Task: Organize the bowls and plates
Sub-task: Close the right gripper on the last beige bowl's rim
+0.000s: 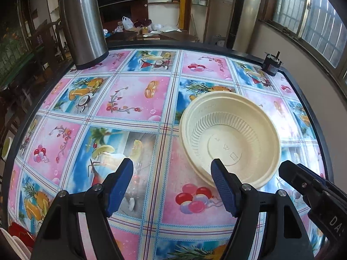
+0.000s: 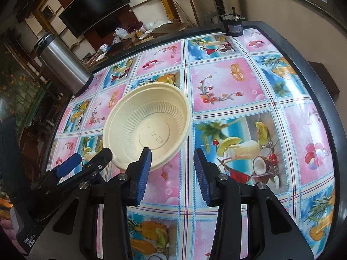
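A: What is the biggest thing here?

B: The table (image 1: 138, 99), round-edged with a dark rim and covered by a glossy cloth printed in pink and blue squares of fruit, cocktails and balloons. It fills both wrist views.

A: And after that?

B: A tall steel flask (image 1: 83, 21) with a dark base, standing upright near the far left edge of the table.

A: Where is the crockery?

B: A cream bowl (image 1: 232, 138) with a ribbed inner wall sits right way up on the cloth, on the right half in the left wrist view. A second rim shows just under its near-left edge, so it looks like two bowls nested, though I cannot be sure.

A: What are the grippers doing?

B: The left gripper (image 1: 172, 173) has its blue pads wide apart with nothing between them; its right finger overlaps the bowl's near rim in the picture, but I cannot tell whether it touches. The right gripper (image 2: 172, 162) is also spread and holds nothing, with the bowl just ahead and to its left.

A: Anything smaller?

B: A small black motor-like part (image 1: 271, 64) stands at the far right edge of the table, well apart from the bowl.
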